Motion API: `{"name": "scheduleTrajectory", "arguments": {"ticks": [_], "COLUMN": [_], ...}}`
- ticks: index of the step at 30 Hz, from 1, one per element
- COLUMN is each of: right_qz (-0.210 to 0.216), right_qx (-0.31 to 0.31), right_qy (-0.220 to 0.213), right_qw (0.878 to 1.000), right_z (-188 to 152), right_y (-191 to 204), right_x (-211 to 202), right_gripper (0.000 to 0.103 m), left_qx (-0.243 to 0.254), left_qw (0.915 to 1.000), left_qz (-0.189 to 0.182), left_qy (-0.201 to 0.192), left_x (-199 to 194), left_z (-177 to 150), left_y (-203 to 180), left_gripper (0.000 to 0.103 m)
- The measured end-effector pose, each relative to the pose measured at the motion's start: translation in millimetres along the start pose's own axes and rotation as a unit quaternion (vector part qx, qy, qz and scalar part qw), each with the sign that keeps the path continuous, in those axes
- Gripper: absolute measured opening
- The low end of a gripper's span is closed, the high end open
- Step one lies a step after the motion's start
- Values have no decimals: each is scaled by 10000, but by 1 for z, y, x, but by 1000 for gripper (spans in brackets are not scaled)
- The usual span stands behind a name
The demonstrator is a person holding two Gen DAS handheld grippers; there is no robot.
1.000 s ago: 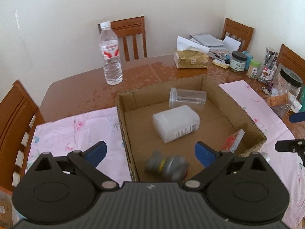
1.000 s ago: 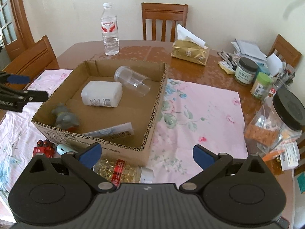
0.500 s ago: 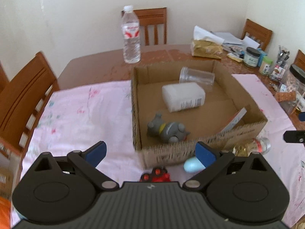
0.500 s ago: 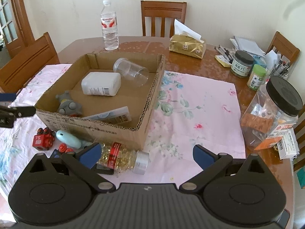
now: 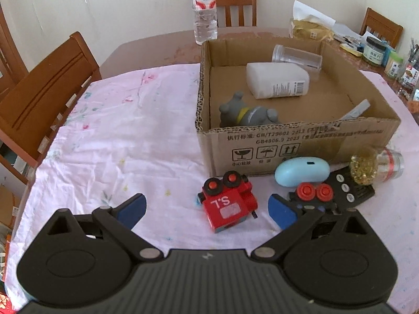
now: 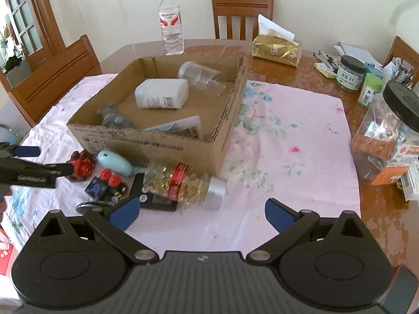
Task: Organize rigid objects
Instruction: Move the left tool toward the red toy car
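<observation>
While both grippers' fingers stand spread and empty | step: left gripper (image 5: 207, 209) approaching red toy train (image 5: 229, 204) | next: straddle, pinch, lift into cardboard box (image 5: 296, 141).

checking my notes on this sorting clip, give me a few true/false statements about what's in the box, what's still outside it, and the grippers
1. The grey toy figure lies inside the cardboard box. True.
2. The red toy train is in the box. False: it sits on the pink cloth in front of the box.
3. The left gripper is open and holds nothing. True.
4. The capsule bottle stands upright. False: it lies on its side outside the box.
5. The right gripper is shut on the light blue case. False: it is open and empty, apart from the case.
</observation>
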State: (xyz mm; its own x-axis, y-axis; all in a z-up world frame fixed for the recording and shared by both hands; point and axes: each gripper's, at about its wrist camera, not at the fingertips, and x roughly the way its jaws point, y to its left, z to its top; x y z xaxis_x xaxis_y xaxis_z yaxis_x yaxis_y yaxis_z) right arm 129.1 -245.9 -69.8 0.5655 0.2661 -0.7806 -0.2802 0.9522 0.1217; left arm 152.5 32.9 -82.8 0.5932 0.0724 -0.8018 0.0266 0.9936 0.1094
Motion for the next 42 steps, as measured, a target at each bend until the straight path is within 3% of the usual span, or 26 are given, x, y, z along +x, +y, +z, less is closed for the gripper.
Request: {"name": "scheduleTrajectory", "arguments": {"ticks": [8,14,21,28,32,37,42], "right_qz": [-431,-529,-156,105,-5,-433,-626], "right_qx": [342,464,225,-153,-116,-535,-247], "right_qy": [268,308,371,493,507,277,33], "right_qw": [9981,9970,9989,9986,9986,9972,9977], "right_z": [-10,-10,-11,-32,-45,-53,-54], "right_y": [20,42,79,117,130,147,152], "right_x": [6,8,23,58,71,77,81], "right_gripper": [103,103,103,103,103,103,103], "left_qx": [-127,123,345,498,687,799,834], "left_qw": [9991,9980,9974,9940,9913,9893,9883], "left_qz": [-385,-577,-575,-950,-1113,-1221,-1273], "left_qy": [92,216,260,227,168,66,-26], "left_x": [33,43,47,52,52,53,51], "left_z": [2,-4,-9,-11,-11,-13,-16], "left_y": [6,16,42,57,59,61,63], "left_gripper": [99,99,102,103,103,103,103]}}
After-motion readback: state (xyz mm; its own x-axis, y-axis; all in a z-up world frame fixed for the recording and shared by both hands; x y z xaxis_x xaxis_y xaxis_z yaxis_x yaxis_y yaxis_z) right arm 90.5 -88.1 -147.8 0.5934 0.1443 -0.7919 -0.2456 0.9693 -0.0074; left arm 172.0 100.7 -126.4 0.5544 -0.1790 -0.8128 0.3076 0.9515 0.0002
